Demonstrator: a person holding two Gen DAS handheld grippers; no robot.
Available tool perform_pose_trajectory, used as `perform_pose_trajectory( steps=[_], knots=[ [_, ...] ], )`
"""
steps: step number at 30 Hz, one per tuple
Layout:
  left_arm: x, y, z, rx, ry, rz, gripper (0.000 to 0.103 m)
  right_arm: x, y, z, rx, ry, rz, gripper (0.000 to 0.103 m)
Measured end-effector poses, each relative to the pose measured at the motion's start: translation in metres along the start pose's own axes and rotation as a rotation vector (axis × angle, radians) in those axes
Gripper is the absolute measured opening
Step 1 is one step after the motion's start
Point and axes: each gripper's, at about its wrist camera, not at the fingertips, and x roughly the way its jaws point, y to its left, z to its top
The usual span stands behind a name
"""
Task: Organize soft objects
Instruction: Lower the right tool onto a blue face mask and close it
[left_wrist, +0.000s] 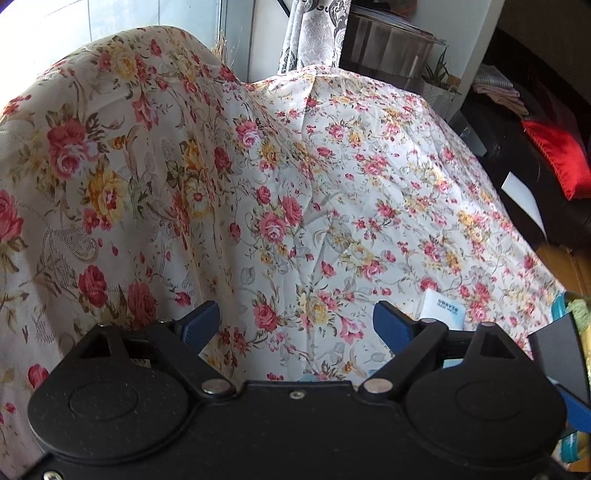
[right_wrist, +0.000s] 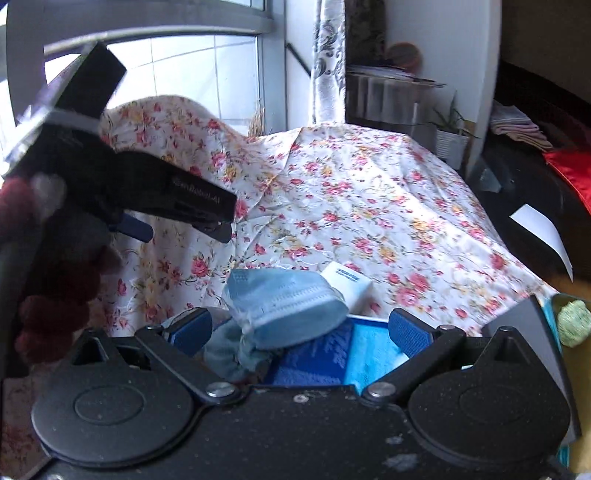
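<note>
Both grippers are standing apart with nothing between the pads: we are holding the right gripper (right_wrist: 299, 328) wide open just above a blue mask (right_wrist: 284, 306), and the left gripper (left_wrist: 295, 325) open over the floral cloth (left_wrist: 332, 184), empty.

As we are judging it, the sorting is somewhere in its middle. The mask is lying loose, partly on a blue pack (right_wrist: 332, 354) and partly on a greyish soft piece (right_wrist: 236, 350), touching a small white box (right_wrist: 347, 284) behind it. Whether that spot is its final place we are not able to say; it is looking crumpled rather than laid flat, so tidying is probably remaining. A green knitted thing (right_wrist: 572, 321) is sitting at the right edge, apparently not yet handled.

Much is escaping us here. The right gripper's body is covering the lower part of the pack and the grey piece, so we are not telling what that piece is. The green thing is cut off by the frame. In the left view only a corner of the white box (left_wrist: 443, 310) is showing and the mask is hidden. Something bulky is lying under the cloth at left, unidentifiable. The left gripper, seen from the right view, is blurred.
</note>
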Motion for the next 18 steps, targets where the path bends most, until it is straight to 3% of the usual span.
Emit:
perform_pose_trajectory(
  steps=[13, 18],
  knots=[
    [-0.002, 0.000, 0.001, -0.002, -0.018, 0.005, 0.087, 0.053, -0.012, 0.013, 0.058, 0.084, 0.081, 0.102],
    [-0.002, -0.003, 0.000, 0.015, -0.020, 0.011, 0.087, 0.056, -0.013, 0.010, 0.068, 0.101, 0.102, 0.085]
  ],
)
